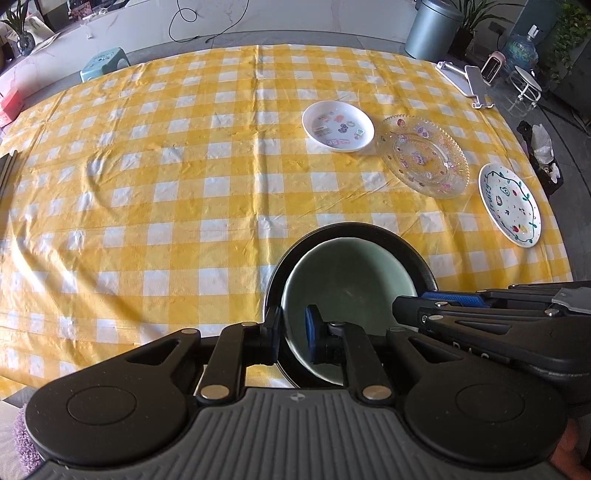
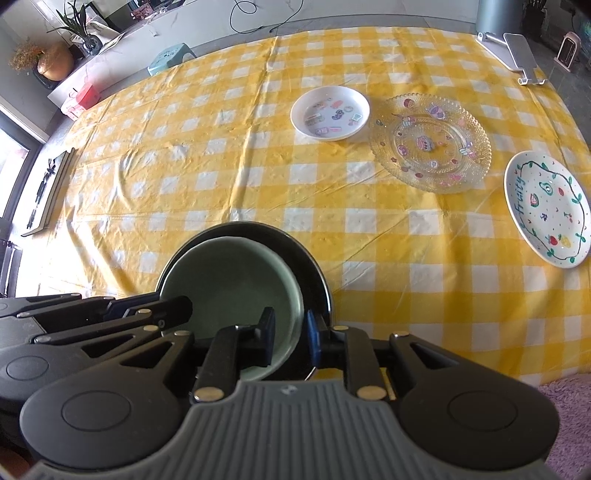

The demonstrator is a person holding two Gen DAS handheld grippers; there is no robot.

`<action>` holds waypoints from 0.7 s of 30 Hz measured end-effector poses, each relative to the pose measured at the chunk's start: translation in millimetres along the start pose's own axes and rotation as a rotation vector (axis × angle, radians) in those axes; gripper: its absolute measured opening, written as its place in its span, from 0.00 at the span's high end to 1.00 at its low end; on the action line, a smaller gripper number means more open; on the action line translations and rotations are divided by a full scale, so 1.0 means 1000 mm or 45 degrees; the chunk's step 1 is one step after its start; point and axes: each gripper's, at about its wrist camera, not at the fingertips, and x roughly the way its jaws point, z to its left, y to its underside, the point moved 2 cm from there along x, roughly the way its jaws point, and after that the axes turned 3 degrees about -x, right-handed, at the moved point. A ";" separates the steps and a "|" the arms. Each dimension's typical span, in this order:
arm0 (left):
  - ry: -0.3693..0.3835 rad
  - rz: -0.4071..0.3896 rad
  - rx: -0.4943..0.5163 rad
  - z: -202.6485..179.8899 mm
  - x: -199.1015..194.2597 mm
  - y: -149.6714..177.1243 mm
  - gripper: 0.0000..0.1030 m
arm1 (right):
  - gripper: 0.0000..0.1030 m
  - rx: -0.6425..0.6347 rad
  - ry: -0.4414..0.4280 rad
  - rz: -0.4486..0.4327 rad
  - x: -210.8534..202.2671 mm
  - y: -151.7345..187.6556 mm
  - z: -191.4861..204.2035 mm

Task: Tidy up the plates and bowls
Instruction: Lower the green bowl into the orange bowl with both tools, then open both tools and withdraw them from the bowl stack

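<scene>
A pale green bowl sits nested inside a wider black dish near the front of the yellow checked table. My left gripper straddles the green bowl's left rim, with a sliver of room beside the blue pad. My right gripper straddles the bowl's right rim, its outer finger down between bowl and black dish, with a gap on the inner side. Neither pair of pads presses on the rim. Farther back lie a white sticker dish, a clear glass plate and a white painted fruit plate.
A white phone stand lies at the far right corner of the table. Beyond it stands a grey bin. A teal stool is on the floor behind the far edge.
</scene>
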 end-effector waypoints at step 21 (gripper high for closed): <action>0.120 -0.303 0.049 -0.025 -0.060 -0.003 0.68 | 0.54 -0.014 -0.077 -0.327 -0.075 0.003 -0.028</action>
